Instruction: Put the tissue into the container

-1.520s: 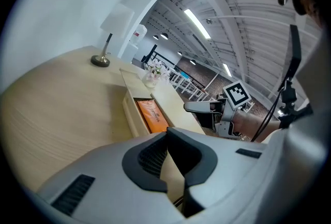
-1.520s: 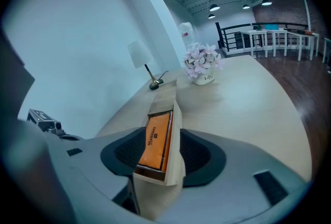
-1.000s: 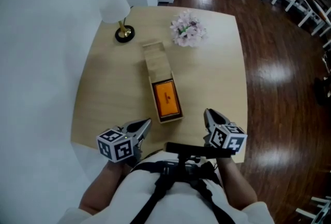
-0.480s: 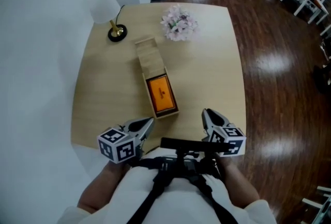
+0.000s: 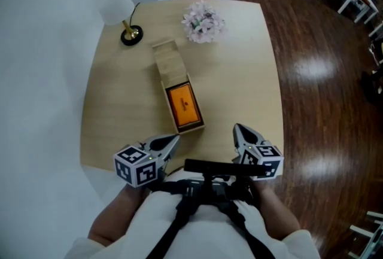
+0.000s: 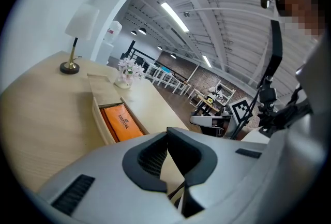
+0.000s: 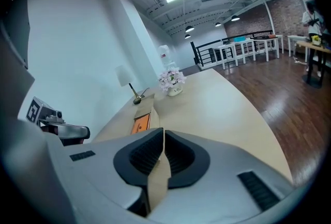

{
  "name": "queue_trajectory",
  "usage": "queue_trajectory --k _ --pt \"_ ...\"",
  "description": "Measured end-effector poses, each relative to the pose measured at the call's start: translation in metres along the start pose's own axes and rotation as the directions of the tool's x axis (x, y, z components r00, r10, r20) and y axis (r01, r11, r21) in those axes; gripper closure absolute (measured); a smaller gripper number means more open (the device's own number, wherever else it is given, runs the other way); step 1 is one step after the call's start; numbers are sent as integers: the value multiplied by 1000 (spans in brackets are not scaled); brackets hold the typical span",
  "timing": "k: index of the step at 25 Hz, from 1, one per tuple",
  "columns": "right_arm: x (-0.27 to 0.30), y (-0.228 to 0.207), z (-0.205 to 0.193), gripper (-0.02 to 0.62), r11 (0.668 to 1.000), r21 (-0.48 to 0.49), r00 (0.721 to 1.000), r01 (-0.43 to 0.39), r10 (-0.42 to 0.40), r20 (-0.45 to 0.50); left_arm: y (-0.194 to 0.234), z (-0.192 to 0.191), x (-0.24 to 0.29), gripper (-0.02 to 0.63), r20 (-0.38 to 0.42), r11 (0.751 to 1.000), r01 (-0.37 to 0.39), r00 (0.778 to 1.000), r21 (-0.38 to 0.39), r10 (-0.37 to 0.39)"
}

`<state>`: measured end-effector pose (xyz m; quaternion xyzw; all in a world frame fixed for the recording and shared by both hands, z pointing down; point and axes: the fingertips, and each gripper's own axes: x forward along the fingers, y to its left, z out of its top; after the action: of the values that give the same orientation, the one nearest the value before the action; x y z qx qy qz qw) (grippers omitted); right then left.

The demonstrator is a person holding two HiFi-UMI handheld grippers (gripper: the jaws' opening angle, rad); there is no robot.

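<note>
Tissue location: orange soft pack (image 5: 183, 104), lying flat in the open near half of the container (image 6: 101, 122), printed face up, filling the recess almost wall to wall. Judged already in place.
Container: long, narrow box of pale wood with thin straight walls. Set mid-table, lengthwise away from the person and slightly skewed.
Lid: flat wooden slide (image 5: 167, 60), covering the far half of the box only; presumably drawn back to expose the recess for loading.
Left gripper (image 5: 172, 140): jaws closed tip to tip, nothing between the ribbed black pads. Held low over the near table edge, just left of the box's near end, not touching it.
Right gripper (image 5: 239, 130): jaws closed, pads meeting at the tips, empty. Held over the near edge to the right of the box, apart from it.
Reason for hold: both tools kept clear of the box on either side, noses pointed across the table. Judged a rest posture, with no grasp in hand.
Gripper build: smooth grey moulded shells, dark grooved pad faces, a black-and-white marker cube on each.
Table (image 5: 239, 72): light wood-grain top, smooth and matte, with rounded corners.
Lamp (image 5: 130, 34): round dark base with brass-coloured stem and white shade, at the far left corner, out of the working lane.
Flowers (image 5: 202, 21): pale pink bunch in a small white vase, near the far edge, right of the lamp and apart from the lid end.
Outstanding: lid not yet slid shut, if closing is wanted.
</note>
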<state>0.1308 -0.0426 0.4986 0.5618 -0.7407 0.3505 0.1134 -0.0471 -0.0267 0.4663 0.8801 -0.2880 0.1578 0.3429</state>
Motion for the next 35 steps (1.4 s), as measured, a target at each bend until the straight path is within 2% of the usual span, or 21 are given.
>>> queue_trajectory --k 12,35 --pt "5 21 -2 595 996 -67 998 -63 61 -35 3 0 -1 606 -2 1000 3 1000 -3 -3" --pt "12 29 -14 595 990 -113 992 -83 71 -102 5 -2 -4 606 -5 1000 3 1000 -12 -3"
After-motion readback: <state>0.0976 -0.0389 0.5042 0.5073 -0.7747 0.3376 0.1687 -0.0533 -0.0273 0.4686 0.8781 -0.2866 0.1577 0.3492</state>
